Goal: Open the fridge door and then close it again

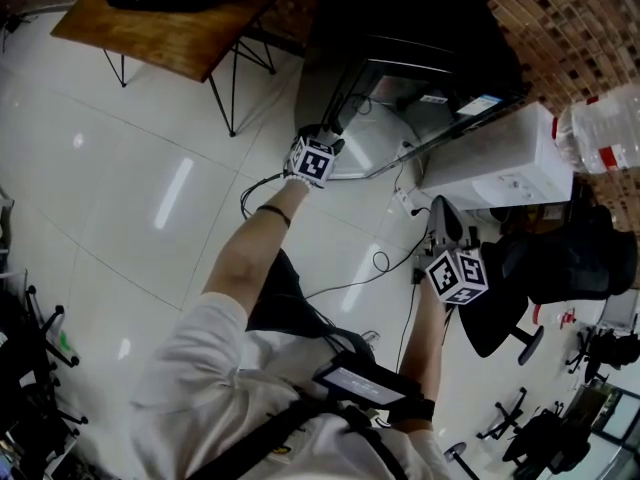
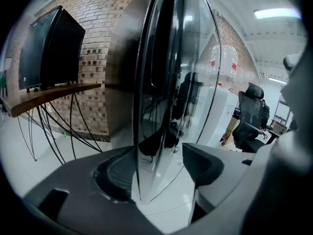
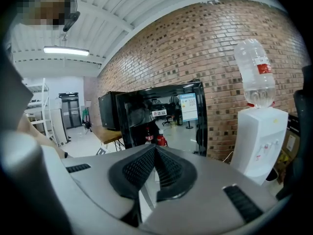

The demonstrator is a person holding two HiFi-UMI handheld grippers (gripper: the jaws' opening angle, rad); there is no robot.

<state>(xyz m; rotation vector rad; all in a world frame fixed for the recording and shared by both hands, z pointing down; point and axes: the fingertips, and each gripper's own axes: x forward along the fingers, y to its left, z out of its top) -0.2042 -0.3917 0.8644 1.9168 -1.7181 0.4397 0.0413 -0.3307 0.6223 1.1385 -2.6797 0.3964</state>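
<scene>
Water bottle [image 3: 250, 84], red label [image 3: 263, 68] (print unreadable), near fridge [image 3: 146, 116].

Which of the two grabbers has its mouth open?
The left gripper: its jaws stand wide apart on either side of the edge of the fridge door. The right gripper has its jaws shut together, with nothing between them.

A red brick wall [image 3: 220, 58] rises from a glossy white tiled floor [image 1: 130, 188]. A wooden table [image 1: 170, 28] on thin black legs carries a dark screen [image 2: 49, 48]. A white water dispenser [image 3: 259, 136] stands near a black office chair [image 1: 560, 268]. A strip light [image 3: 66, 50] glows under the white ceiling [image 3: 146, 9].
</scene>
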